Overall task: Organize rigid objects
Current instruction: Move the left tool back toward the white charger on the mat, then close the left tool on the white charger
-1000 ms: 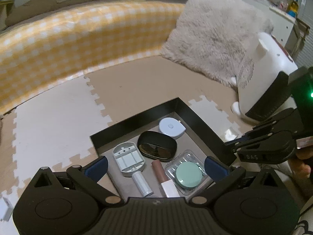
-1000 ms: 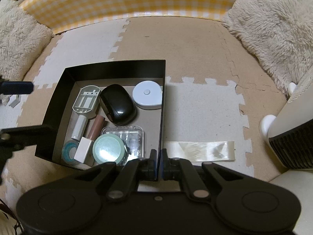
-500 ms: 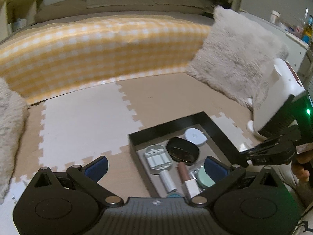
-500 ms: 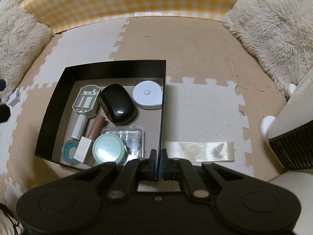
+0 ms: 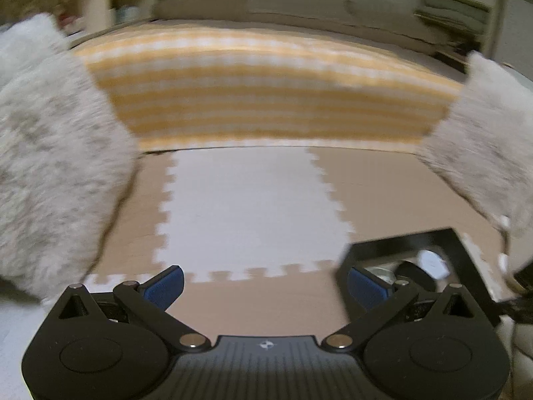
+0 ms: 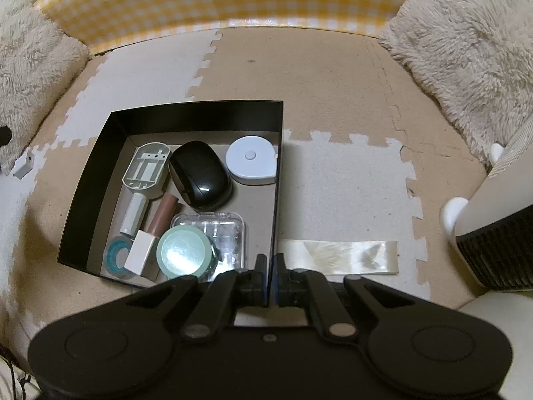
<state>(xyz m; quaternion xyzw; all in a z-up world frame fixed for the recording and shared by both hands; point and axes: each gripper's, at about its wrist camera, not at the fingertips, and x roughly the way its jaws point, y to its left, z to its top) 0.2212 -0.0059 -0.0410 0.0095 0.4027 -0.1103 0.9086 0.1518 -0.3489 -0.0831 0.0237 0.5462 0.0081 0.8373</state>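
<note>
A black box (image 6: 196, 115) on the foam mat holds a black mouse (image 6: 200, 175), a white tape measure (image 6: 251, 160), a grey plastic holder (image 6: 146, 170), a mint round compact (image 6: 183, 253), a clear case (image 6: 220, 230) and several small tubes. My right gripper (image 6: 269, 275) is shut on the near end of the box's right wall. In the blurred left wrist view, my left gripper (image 5: 265, 286) is open with nothing between its blue pads (image 5: 163, 286), over bare mat to the left of the box (image 5: 399, 243). A small grey-white block (image 6: 24, 166) lies on the mat left of the box.
A cream ribbon strip (image 6: 338, 256) lies right of the box. A white heater (image 6: 493, 233) stands at the right. Fluffy pillows (image 6: 466, 43) (image 5: 50, 166) flank the mat. A yellow checked bed edge (image 5: 266, 93) runs along the back.
My left gripper has swung left, away from the box; the box has slid from the centre to the lower right of its view. The right gripper has stayed put.
</note>
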